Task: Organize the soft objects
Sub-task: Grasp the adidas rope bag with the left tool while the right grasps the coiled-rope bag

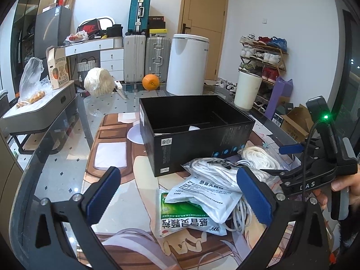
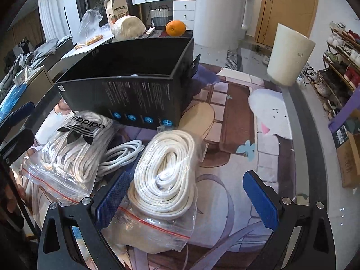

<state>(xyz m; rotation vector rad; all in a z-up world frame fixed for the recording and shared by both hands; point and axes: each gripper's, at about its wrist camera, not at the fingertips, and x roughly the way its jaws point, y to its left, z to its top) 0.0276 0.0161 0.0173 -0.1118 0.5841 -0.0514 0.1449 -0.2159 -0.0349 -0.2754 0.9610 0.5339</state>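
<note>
An open black box (image 1: 193,130) (image 2: 132,85) stands on the printed mat. In front of it lie soft packs: a green and white medicine sachet (image 1: 186,218), a white sachet (image 1: 207,193) on top of it, an adidas zip bag of white laces (image 2: 74,153) (image 1: 213,168), a loose white cable (image 2: 121,153), and a zip bag of coiled white rope (image 2: 166,175) (image 1: 261,157). My left gripper (image 1: 180,198) is open above the sachets. My right gripper (image 2: 186,198) (image 1: 290,159) is open around the rope bag, left finger (image 2: 112,200) touching it.
A white kettle (image 2: 218,11), a cream cup (image 2: 290,56), an orange (image 2: 175,28) and a bagged white bundle (image 2: 128,27) stand behind the box. The glass table edge (image 2: 301,135) curves at right, with a shoe rack (image 1: 263,56) beyond.
</note>
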